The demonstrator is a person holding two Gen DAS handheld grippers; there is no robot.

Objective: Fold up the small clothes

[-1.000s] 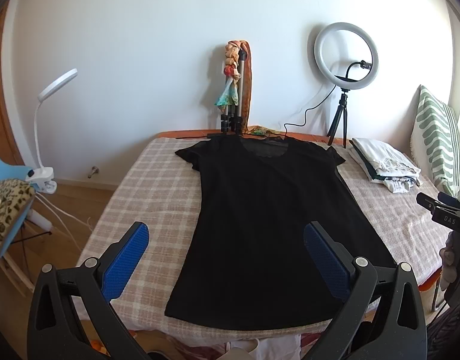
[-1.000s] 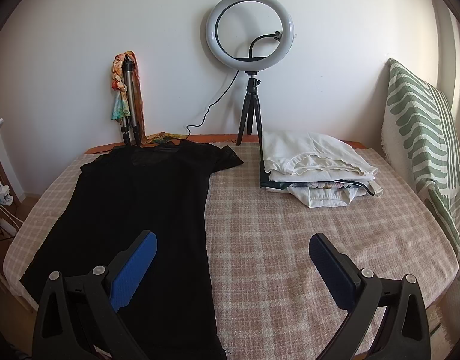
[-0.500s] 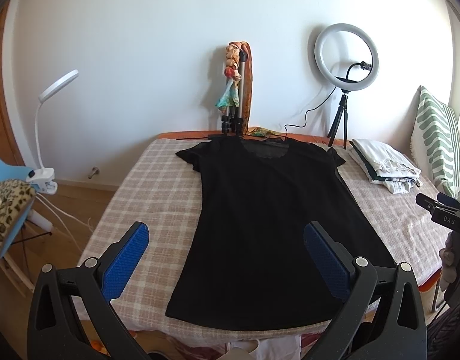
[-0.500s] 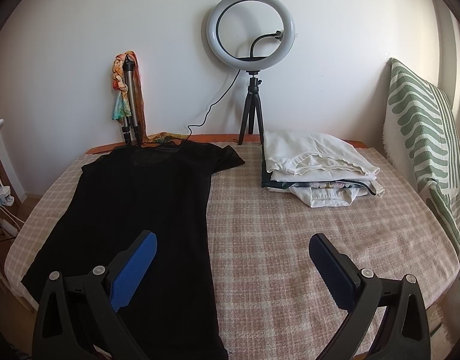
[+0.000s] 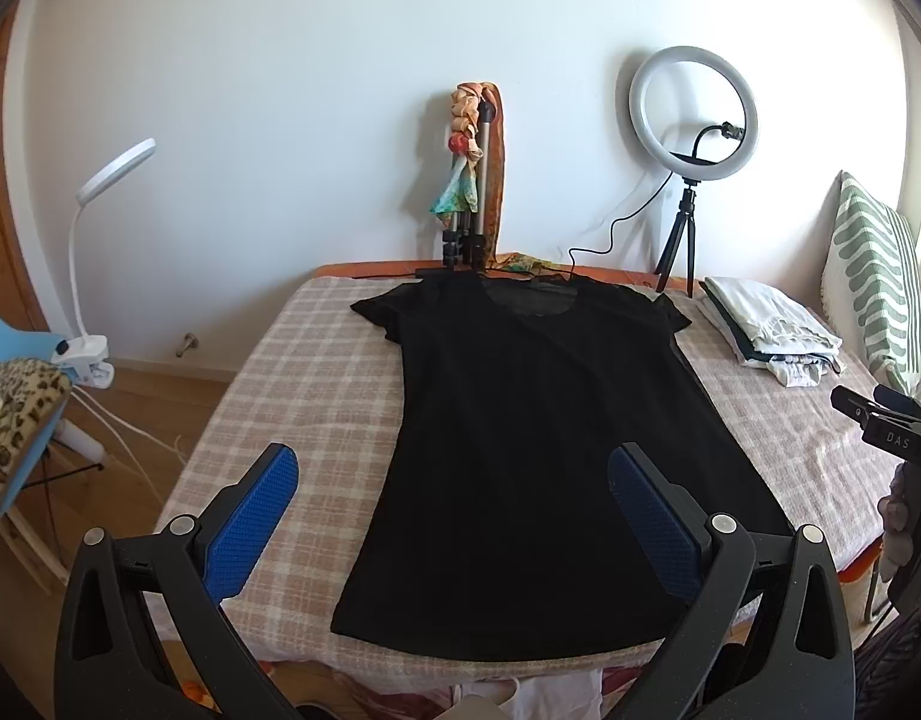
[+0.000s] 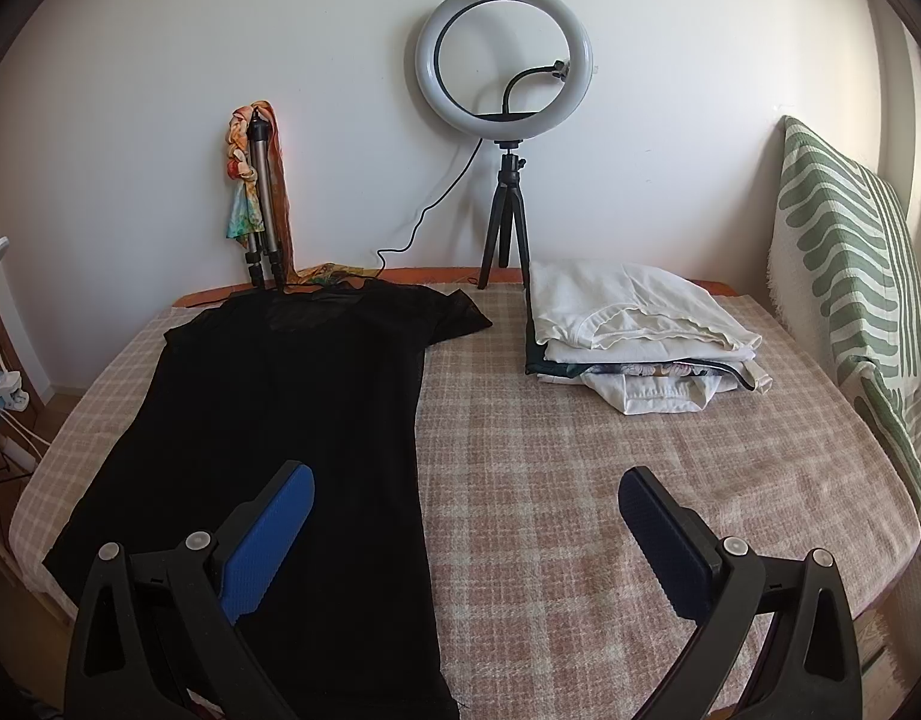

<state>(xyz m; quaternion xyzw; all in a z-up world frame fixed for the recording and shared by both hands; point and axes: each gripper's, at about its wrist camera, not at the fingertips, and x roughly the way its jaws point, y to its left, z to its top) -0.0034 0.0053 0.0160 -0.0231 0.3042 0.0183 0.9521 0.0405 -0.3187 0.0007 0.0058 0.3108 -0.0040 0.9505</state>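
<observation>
A black short-sleeved t-shirt (image 5: pixel 538 438) lies spread flat on the checked tablecloth (image 5: pixel 316 372), neck toward the wall and hem at the near edge. It also shows in the right wrist view (image 6: pixel 280 420). My left gripper (image 5: pixel 454 480) is open and empty, held above the near edge over the shirt's hem. My right gripper (image 6: pixel 466 498) is open and empty, above the shirt's right side and the bare cloth (image 6: pixel 610 450). Part of the right gripper shows at the right edge of the left wrist view (image 5: pixel 886 420).
A stack of folded clothes (image 6: pixel 634 336) sits at the back right. A ring light on a tripod (image 6: pixel 505 72) and a folded tripod with a scarf (image 6: pixel 259 192) stand against the wall. A striped cushion (image 6: pixel 850 264) is at right. A clip lamp (image 5: pixel 94 240) and chair (image 5: pixel 10 420) stand left.
Both grippers have drifted slightly; the views shift a little. The shirt has not moved and both grippers stay open.
</observation>
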